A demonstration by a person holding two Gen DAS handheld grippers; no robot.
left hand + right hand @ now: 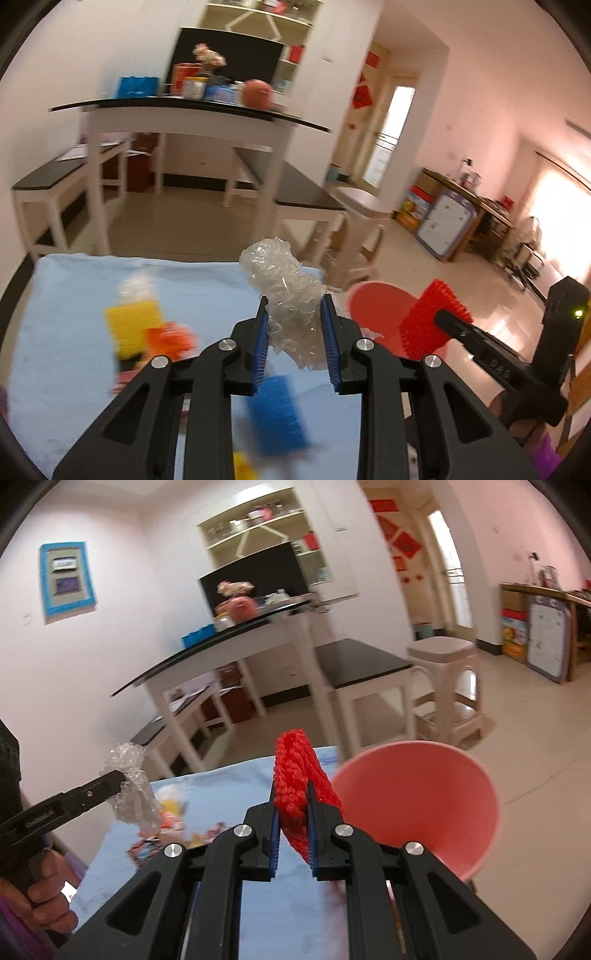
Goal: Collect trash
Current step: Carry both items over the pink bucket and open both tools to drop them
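My left gripper is shut on a crumpled clear plastic wrap and holds it above the light blue cloth. My right gripper is shut on a red foam net, held just left of the pink bin. The left wrist view shows the red net in front of the bin at the right. The right wrist view shows the plastic wrap at the left, above the cloth.
Blurred yellow, orange and blue items lie on the cloth. Small wrappers lie near its left part. White tables with black tops and a beige stool stand beyond.
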